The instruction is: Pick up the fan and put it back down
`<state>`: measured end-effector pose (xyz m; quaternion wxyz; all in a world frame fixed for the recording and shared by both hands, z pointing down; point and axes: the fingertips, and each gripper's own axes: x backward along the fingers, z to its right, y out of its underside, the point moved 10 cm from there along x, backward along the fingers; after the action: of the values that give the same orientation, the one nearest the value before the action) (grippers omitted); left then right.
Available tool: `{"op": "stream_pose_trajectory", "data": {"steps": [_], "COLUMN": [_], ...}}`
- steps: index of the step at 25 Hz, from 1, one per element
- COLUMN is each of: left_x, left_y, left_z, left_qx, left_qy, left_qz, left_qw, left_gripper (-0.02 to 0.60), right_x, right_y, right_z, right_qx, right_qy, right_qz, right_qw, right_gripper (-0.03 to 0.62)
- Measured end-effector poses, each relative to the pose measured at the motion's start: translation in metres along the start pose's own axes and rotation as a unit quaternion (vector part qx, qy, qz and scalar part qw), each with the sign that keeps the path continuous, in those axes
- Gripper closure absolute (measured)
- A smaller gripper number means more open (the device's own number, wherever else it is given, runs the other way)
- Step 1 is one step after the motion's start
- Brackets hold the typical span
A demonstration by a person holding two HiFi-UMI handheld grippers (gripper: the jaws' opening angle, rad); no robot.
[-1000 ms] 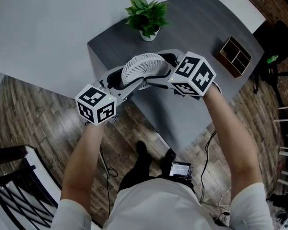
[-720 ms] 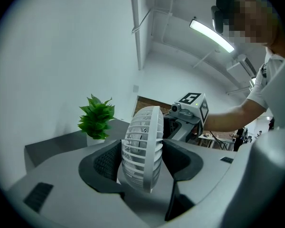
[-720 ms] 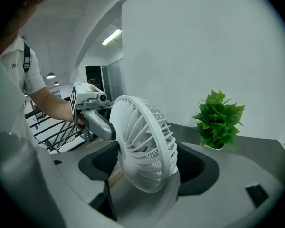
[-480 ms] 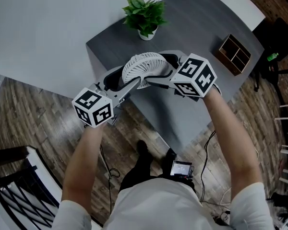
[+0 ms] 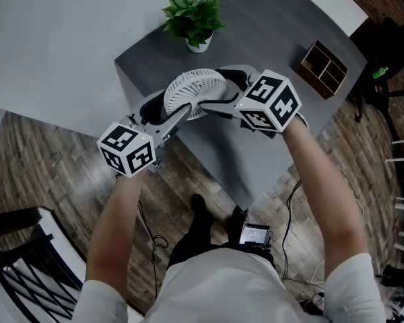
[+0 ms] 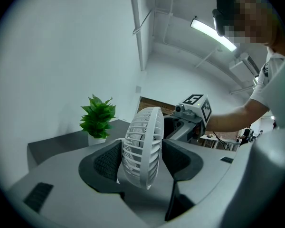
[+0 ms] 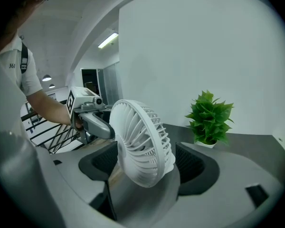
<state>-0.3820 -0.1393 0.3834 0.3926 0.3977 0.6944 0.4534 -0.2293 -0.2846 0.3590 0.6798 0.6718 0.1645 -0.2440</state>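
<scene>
**Fan clamped in both tongs, on the person's side of the potted plant.**

The left gripper [image 6: 141, 156] and the right gripper [image 7: 145, 163] each have jaws set wide and pressed across the round grille head of the white fan [image 5: 192, 91], from opposite sides. The fan appears lifted clear of the desk [image 5: 269, 39], nearer the person than the potted plant [image 5: 192, 19].

Risks, as judged: the ribbed grille gives a thin, slick bearing, so uneven pressure or one hand drifting could twist the head or let it slip. The stand is not visible. Lowered too far from the plant, the fan may catch the desk edge and tip off.
</scene>
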Motion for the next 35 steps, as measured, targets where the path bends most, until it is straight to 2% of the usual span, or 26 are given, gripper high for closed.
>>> {"op": "stream_pose_trajectory", "data": {"steps": [5,19,25,32,34,35], "left_x": [0.002,0.020,0.029,0.039,0.043,0.044], "left_y": [0.000,-0.018,-0.019,-0.024,-0.026,-0.027], "left_z": [0.001,0.013,0.014,0.018,0.021,0.023], "left_qx": [-0.004,-0.016,-0.010,-0.002,0.001,0.001], "left_qy": [-0.017,-0.027,-0.038,-0.049,-0.051,-0.051], "left_qz": [0.003,0.037,0.046,0.063,0.072,0.075], "left_qw": [0.9998,0.9988,0.9982,0.9968,0.9961,0.9959], "left_gripper": [0.311,0.311,0.311,0.313,0.316,0.332], "right_x": [0.010,0.033,0.039,0.055,0.062,0.065], "right_y": [0.003,0.007,0.007,0.004,0.003,0.002], "right_z": [0.001,-0.001,-0.002,0.001,0.000,-0.001], "right_qx": [-0.007,-0.013,-0.015,-0.042,-0.056,-0.059], "right_qy": [0.011,0.031,0.039,0.074,0.084,0.091], "right_qz": [0.009,0.013,0.017,0.045,0.055,0.059], "right_qw": [1.000,0.999,0.999,0.995,0.993,0.992], "right_gripper": [0.235,0.235,0.237,0.240,0.264,0.339]}}
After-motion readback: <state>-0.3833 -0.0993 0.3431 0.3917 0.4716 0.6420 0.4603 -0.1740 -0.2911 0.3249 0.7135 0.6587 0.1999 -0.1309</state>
